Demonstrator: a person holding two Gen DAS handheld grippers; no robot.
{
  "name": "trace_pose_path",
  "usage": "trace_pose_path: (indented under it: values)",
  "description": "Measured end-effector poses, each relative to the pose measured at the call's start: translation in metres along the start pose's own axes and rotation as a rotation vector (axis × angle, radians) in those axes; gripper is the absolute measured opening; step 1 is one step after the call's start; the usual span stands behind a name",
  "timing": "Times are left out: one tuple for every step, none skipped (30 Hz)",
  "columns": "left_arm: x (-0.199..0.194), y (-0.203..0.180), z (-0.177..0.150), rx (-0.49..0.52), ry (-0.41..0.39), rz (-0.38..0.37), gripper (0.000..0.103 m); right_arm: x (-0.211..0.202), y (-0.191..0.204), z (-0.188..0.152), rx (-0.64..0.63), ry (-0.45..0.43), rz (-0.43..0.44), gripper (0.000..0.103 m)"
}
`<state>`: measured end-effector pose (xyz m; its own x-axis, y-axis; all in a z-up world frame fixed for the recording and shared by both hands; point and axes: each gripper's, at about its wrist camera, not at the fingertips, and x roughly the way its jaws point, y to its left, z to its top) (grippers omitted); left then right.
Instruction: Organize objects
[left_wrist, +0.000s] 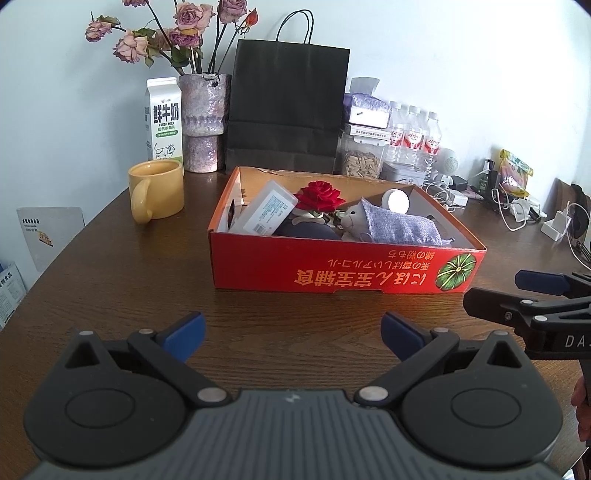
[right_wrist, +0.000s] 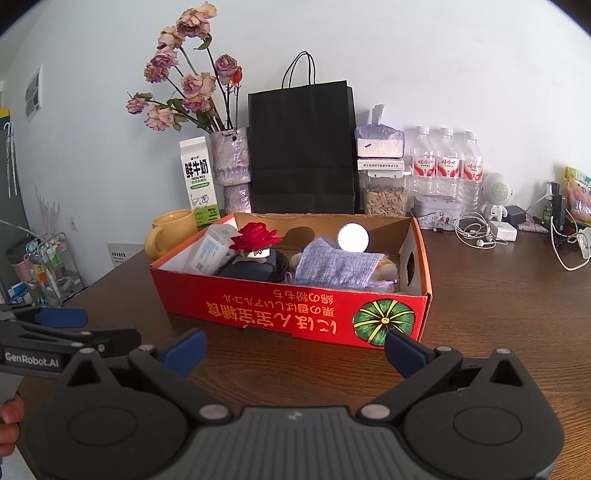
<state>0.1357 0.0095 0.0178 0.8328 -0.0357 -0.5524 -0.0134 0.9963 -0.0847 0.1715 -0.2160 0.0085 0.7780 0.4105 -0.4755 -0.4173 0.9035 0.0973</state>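
Left gripper (left_wrist: 293, 334) jaws spread wide, empty, over bare wooden table (left_wrist: 110, 295); right gripper (right_wrist: 293, 350) likewise wide, empty. Red cardboard box (left_wrist: 332, 271) sits just ahead of both, holding red rose (left_wrist: 319, 195), grey pouch (left_wrist: 400, 225), white plastic case (left_wrist: 267, 212). Beyond-left: yellow mug (left_wrist: 157, 190), milk carton (left_wrist: 163, 118); black paper bag (left_wrist: 286, 110) behind.

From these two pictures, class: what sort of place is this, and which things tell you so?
Probably a lived-in home or small office table, not a workshop: a milk carton and mug, dried flowers in a vase, and tangled chargers and earphones.
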Motion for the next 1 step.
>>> trace_pose_path:
  values:
    - [0.0001,0.0001,-0.0002,0.001,0.0,0.001,0.103,0.0003,0.0001,-0.0004,0.0,0.001,-0.001,0.103]
